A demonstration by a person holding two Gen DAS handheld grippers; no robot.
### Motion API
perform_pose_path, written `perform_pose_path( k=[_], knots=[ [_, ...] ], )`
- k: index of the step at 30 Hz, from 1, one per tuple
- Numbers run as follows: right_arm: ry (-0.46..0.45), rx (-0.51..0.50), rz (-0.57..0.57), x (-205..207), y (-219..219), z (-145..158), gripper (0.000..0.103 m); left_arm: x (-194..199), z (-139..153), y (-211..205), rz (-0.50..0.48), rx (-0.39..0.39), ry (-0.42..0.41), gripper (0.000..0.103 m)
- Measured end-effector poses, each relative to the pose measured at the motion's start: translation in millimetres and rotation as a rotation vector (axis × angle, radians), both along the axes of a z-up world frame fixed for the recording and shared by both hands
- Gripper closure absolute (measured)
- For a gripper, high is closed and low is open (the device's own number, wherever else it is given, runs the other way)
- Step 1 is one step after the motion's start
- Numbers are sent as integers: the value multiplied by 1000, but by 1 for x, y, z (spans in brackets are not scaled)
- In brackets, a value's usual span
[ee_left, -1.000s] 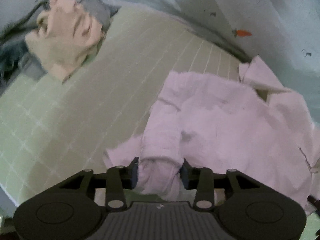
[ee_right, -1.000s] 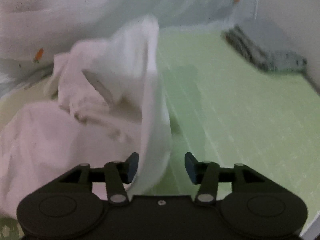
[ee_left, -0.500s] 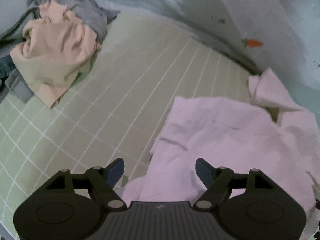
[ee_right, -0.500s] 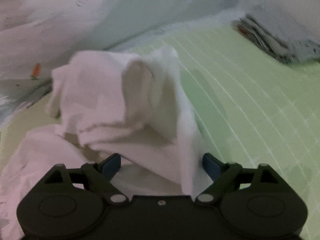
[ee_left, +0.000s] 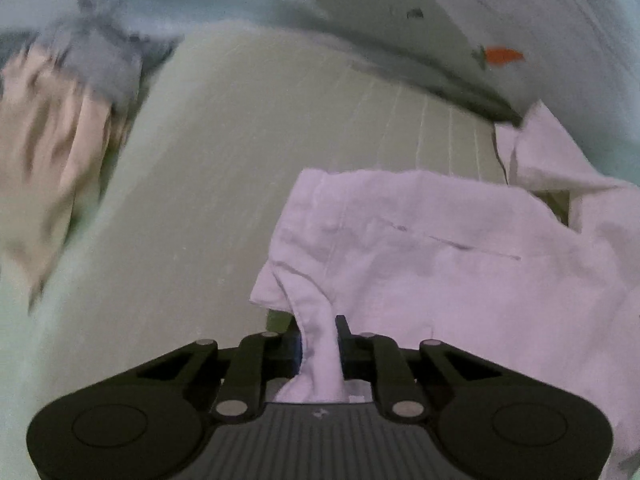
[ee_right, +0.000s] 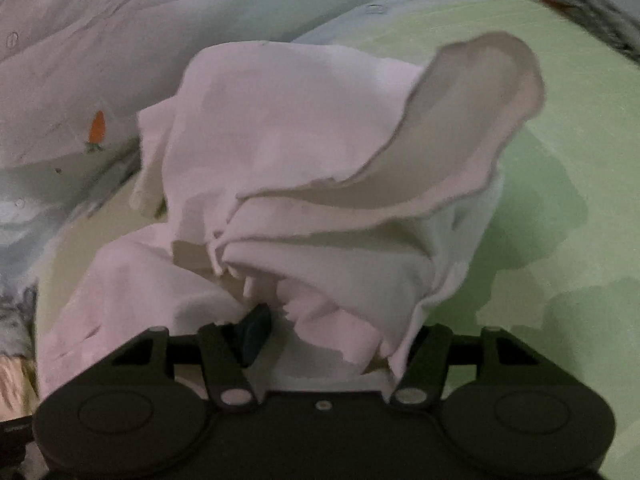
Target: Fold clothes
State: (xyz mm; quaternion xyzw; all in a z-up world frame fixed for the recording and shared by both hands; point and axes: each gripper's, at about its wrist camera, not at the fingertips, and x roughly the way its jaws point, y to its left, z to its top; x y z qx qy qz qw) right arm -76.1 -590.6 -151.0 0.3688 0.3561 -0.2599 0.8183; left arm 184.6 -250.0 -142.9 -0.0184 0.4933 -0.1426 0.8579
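A pale pink garment (ee_left: 432,248) lies crumpled on the green checked bed sheet (ee_left: 240,184). My left gripper (ee_left: 320,344) is shut on a pinched fold at the garment's near edge. In the right wrist view the same garment (ee_right: 304,128) is bunched and lifted, one flap raised at the upper right. My right gripper (ee_right: 328,336) has cloth draped over it; one blue pad (ee_right: 254,332) shows, the other is hidden under the fabric, so its state is unclear.
A heap of peach and grey clothes (ee_left: 60,132) sits at the far left of the bed. A pale bedcover with an orange carrot print (ee_left: 500,54) rises behind. A folded grey pile (ee_right: 592,4) lies at the far right.
My left gripper, open half a second ago, has closed on the garment's near fold. My right gripper has pushed into the bunched cloth, which now covers its fingers.
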Motion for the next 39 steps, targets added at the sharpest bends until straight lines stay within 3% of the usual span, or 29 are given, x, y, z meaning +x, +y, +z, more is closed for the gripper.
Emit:
perform_pose_path(
  k=[2, 4, 5, 7, 8, 10, 12, 13, 17, 25, 32, 36, 38, 39],
  knots=[
    [-7, -5, 8, 27, -7, -1, 41, 32, 4, 1, 40, -28, -5, 87],
    [29, 8, 17, 53, -14, 3, 40, 55, 14, 0, 57, -31, -31, 79],
    [46, 21, 13, 59, -16, 5, 40, 63, 21, -2, 58, -31, -51, 74],
    [60, 45, -16, 60, -18, 13, 37, 72, 33, -3, 64, -30, -81, 53],
    [49, 50, -36, 54, -18, 17, 30, 75, 39, -4, 65, -31, -96, 48],
    [24, 24, -91, 35, -14, 28, 15, 78, 46, -6, 51, -30, -110, 28],
    [32, -42, -150, 18, -13, 39, 8, 81, 49, -9, 35, -27, -122, 22],
    [42, -83, -174, 11, -13, 44, 3, 84, 46, -10, 27, -18, -121, 20],
    [61, -219, -209, 6, -30, 56, 1, 96, 30, -20, 7, 29, -91, 19],
    [-3, -248, -228, 15, -72, 69, 1, 106, 12, -39, -47, 61, -53, 19],
    [10, -207, -185, 29, -75, 60, 12, 118, 6, -50, -51, 66, -44, 19],
    [0, -198, -159, 29, -71, 59, 34, 119, 3, -53, -50, 76, -42, 20],
    [-10, -204, -140, 29, -69, 59, 57, 118, 3, -53, -43, 78, -39, 22],
    [-13, -214, -126, 28, -68, 61, 61, 118, 3, -53, -39, 80, -37, 27]
  ],
)
